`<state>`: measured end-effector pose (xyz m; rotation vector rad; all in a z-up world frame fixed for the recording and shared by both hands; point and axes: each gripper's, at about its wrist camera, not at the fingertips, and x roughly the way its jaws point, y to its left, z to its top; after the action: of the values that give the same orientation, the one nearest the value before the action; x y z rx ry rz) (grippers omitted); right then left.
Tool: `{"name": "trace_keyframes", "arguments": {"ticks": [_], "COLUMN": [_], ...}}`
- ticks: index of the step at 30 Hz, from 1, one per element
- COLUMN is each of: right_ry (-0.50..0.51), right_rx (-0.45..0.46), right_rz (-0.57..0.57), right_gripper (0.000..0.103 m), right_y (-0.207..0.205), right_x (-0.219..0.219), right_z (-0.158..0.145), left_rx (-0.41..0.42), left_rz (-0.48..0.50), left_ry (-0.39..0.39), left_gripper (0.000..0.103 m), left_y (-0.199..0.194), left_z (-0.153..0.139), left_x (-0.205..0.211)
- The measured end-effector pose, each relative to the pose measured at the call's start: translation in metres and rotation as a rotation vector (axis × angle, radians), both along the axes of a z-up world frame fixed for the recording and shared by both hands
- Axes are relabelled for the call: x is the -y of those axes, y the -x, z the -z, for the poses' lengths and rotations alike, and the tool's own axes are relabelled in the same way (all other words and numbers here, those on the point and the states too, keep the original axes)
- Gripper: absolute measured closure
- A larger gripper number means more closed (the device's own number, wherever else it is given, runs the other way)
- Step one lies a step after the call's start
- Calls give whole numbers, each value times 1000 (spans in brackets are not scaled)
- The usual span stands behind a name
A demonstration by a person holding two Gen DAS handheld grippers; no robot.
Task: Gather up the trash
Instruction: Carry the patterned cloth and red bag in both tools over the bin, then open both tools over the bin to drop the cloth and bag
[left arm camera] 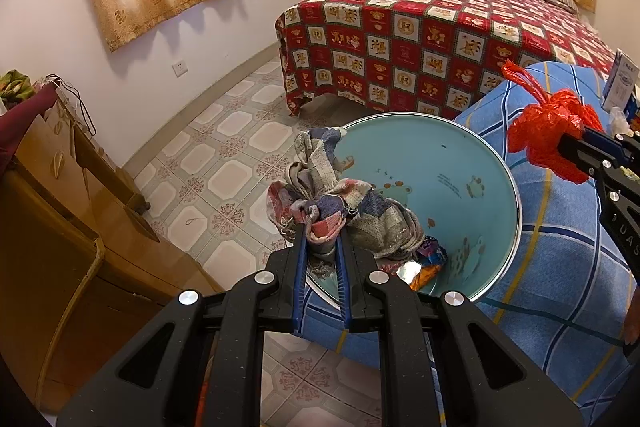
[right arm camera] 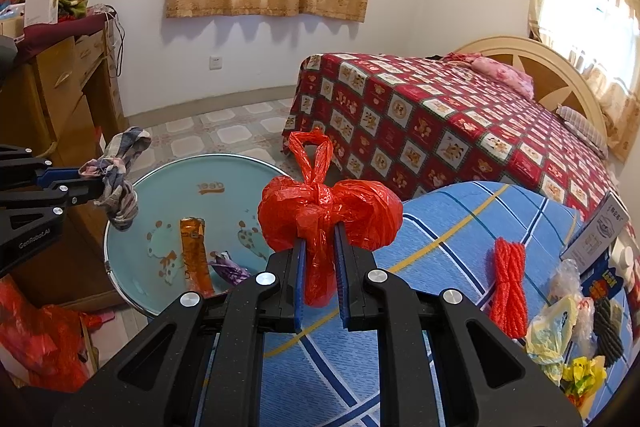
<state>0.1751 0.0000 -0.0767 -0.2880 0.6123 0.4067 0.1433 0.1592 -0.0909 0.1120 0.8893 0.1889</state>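
At lower centre of the left wrist view, the left gripper (left arm camera: 323,233) clamps a knotted checked rag (left arm camera: 324,215) between narrow fingers (left arm camera: 301,247), above a round blue tray (left arm camera: 436,187) holding wrappers (left arm camera: 430,263). In the right wrist view, the right gripper (right arm camera: 320,231) pinches a tied red bag (right arm camera: 328,213) at centre, over the blue-checked table (right arm camera: 440,227).

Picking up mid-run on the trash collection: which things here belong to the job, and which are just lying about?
Job:
- red plastic bag, gripped by right gripper
- plaid rag, gripped by left gripper
- orange wrapper and purple wrapper in the blue tray

Lying about:
- red yarn skein
- bed
- white box
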Motion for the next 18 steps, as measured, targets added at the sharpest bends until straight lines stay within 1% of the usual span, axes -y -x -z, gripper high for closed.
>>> {"name": "trace_keyframes", "arguments": {"ticks": [14,18], "right_ry": [2,-2], "right_rx": [-7,-13], "right_rz": [-26,-41], "right_gripper": [89,88], "right_y": [-3,-5], "right_x": [-8,-13], "right_z": [0,1], "left_rx": [-1,6], "left_rz": [-1,6], "left_ry": [7,14], "left_gripper": [89,87], "left_y": [-1,-3], "left_z": [-1,-5], "left_x": [0,4]}}
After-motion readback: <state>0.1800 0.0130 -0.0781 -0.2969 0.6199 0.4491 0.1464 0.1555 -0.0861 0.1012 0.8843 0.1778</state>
